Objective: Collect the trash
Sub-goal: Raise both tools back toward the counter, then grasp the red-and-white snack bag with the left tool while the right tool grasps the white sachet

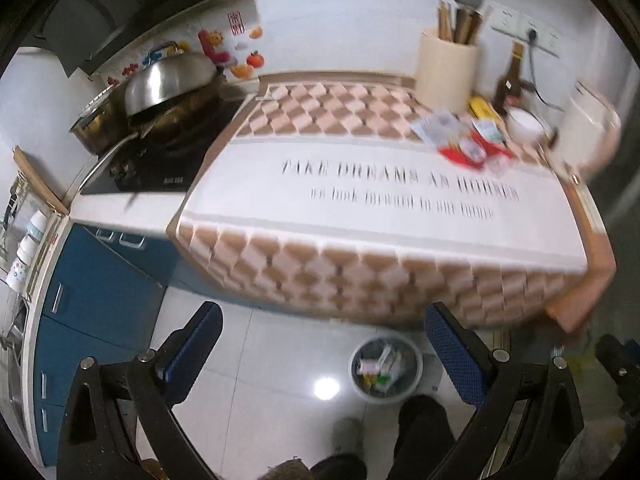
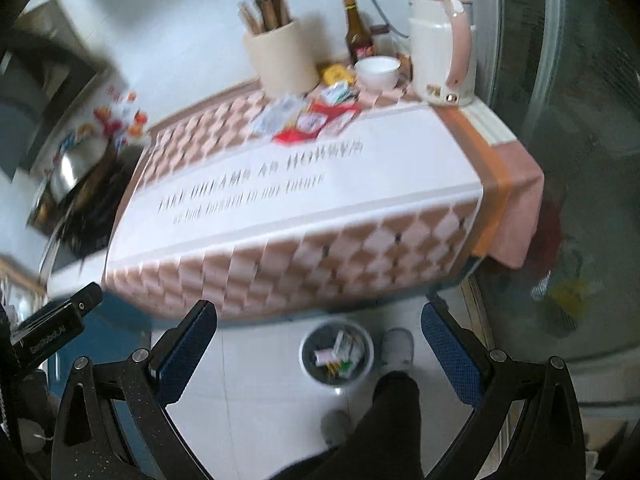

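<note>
A pile of wrappers (image 1: 464, 138), red, white and clear, lies on the far right part of the cloth-covered counter (image 1: 360, 200); it also shows in the right wrist view (image 2: 308, 118). A grey trash bin (image 1: 385, 368) with several wrappers in it stands on the floor below the counter's front edge, also seen in the right wrist view (image 2: 337, 354). My left gripper (image 1: 324, 348) is open and empty, held above the floor in front of the counter. My right gripper (image 2: 320, 348) is open and empty, likewise in front of the counter. Both views are blurred.
A cream utensil holder (image 1: 446, 68), a brown bottle (image 1: 510, 80), a white bowl (image 1: 526, 122) and a white-pink kettle (image 2: 442, 48) stand at the counter's back. A stove with a steel lid (image 1: 172, 80) is left. The person's legs and shoes (image 2: 396, 346) stand by the bin.
</note>
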A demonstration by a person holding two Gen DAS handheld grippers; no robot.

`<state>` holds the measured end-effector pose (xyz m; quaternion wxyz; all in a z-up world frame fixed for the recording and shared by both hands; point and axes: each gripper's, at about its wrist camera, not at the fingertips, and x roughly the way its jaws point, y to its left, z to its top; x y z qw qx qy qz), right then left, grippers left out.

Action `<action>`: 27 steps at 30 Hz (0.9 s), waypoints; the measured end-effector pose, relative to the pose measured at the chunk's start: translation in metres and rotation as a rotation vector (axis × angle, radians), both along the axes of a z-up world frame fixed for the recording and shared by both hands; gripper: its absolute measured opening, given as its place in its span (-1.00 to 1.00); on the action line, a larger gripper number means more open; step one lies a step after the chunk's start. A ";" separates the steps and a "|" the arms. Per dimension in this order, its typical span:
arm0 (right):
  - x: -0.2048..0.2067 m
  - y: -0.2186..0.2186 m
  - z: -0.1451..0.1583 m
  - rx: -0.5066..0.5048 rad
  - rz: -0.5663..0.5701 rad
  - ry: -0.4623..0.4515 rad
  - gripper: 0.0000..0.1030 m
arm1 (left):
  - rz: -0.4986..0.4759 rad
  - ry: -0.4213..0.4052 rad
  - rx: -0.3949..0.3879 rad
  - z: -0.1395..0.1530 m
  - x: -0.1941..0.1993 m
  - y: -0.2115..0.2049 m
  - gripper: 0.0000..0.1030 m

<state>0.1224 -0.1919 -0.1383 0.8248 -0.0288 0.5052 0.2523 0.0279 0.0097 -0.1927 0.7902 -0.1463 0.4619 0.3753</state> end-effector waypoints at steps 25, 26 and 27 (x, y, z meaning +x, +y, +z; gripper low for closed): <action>0.428 0.120 -0.155 -0.016 0.022 0.172 0.09 | 0.199 0.073 -0.399 -0.177 0.400 0.192 0.98; 0.431 0.123 -0.159 -0.021 0.028 0.174 0.09 | 0.182 0.070 -0.380 -0.177 0.406 0.193 0.98; 0.435 0.127 -0.163 -0.023 0.034 0.180 0.09 | 0.177 0.079 -0.359 -0.175 0.411 0.192 0.96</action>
